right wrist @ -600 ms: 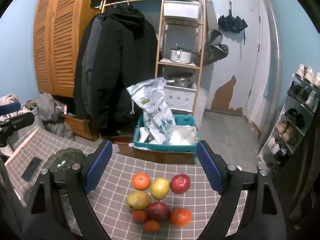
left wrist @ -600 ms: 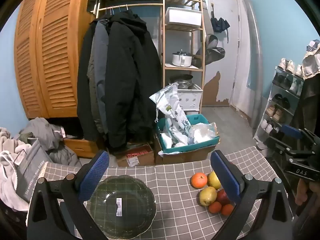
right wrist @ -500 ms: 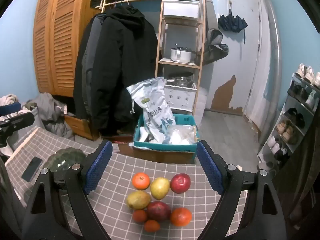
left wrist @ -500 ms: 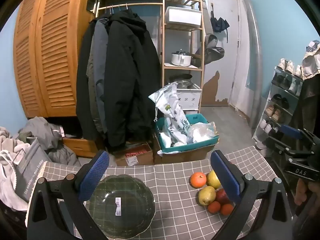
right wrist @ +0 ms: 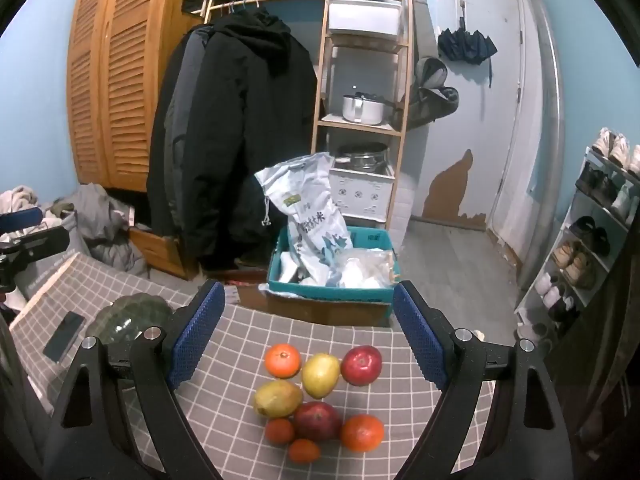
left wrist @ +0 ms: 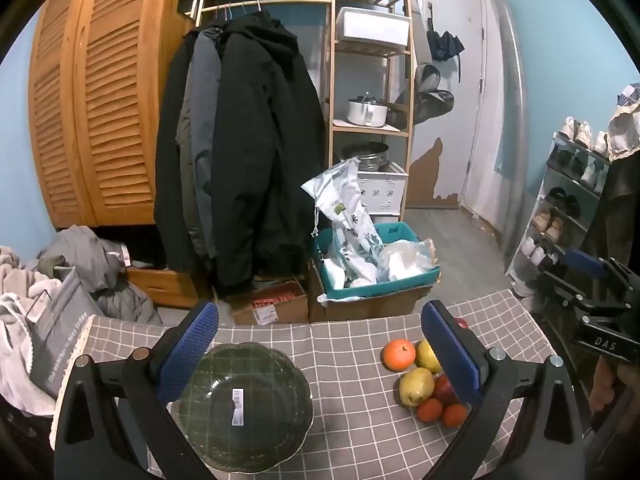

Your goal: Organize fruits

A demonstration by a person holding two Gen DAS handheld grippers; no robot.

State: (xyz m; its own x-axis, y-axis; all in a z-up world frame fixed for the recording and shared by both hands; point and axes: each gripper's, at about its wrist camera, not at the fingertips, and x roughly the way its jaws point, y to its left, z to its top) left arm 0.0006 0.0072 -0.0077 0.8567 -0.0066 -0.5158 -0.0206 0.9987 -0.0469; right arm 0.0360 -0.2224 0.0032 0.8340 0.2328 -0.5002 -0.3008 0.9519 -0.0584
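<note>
Right wrist view: both claws gape empty; round glossy fruits (right wrist: 316, 396) cluster beside scalloped glass bowl (right wrist: 128, 316).

Open right tongs (right wrist: 306, 340) hover over fruits (right wrist: 316, 396) — green bowl (right wrist: 128, 316) beside.

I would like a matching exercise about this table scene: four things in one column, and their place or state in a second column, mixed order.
Things:
1. glass bowl
2. fruit pile
3. phone
4. right gripper

Place or state:
A. open, above the fruit
B. empty, with a sticker inside
C. flat on the cloth, beside the bowl
D. clustered on the checked cloth

Pairs: 1-B, 2-D, 3-C, 4-A
</note>
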